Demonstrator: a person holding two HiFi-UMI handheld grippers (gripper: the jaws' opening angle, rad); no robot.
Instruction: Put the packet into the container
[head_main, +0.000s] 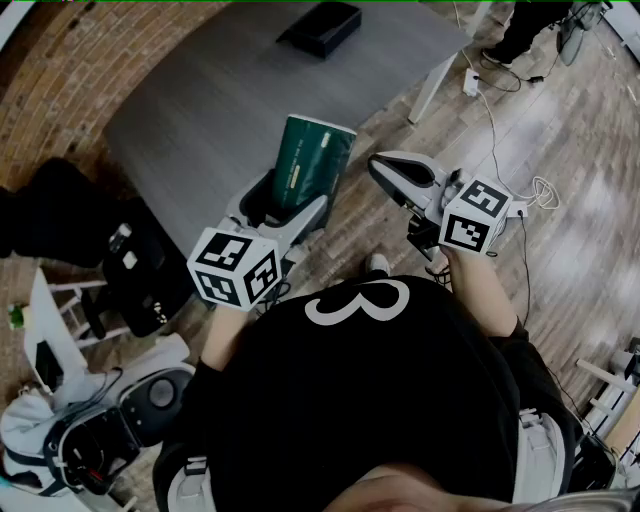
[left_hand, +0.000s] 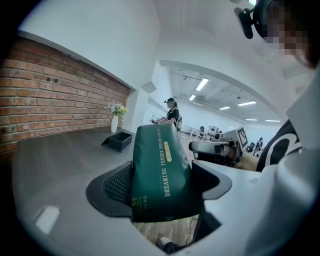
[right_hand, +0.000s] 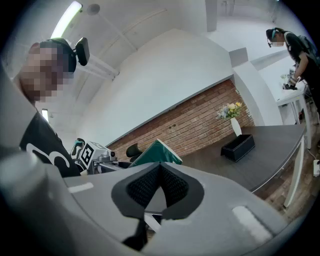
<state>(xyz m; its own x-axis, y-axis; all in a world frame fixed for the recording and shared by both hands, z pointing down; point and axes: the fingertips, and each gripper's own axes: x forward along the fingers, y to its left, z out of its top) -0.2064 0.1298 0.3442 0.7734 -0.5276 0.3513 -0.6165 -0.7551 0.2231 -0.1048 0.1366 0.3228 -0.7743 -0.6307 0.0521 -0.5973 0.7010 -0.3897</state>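
A dark green packet (head_main: 312, 160) with gold print stands upright between the jaws of my left gripper (head_main: 285, 205), which is shut on its lower part. In the left gripper view the packet (left_hand: 160, 150) fills the gap and both pads press its sides. The black open container (head_main: 320, 27) sits at the far side of the grey table (head_main: 220, 100), well beyond the packet; the same container (left_hand: 120, 141) shows past the packet's left edge. My right gripper (head_main: 380, 170) hovers to the right of the packet, shut, with nothing in it. Its pads (right_hand: 172, 182) meet.
A brick wall (left_hand: 50, 105) runs along the table's left side, and a vase of flowers (right_hand: 234, 120) stands near the container. Cables and a power strip (head_main: 470, 80) lie on the wood floor. A black chair (head_main: 60, 215) and bags are at my left. A person (right_hand: 295, 45) stands beyond the table.
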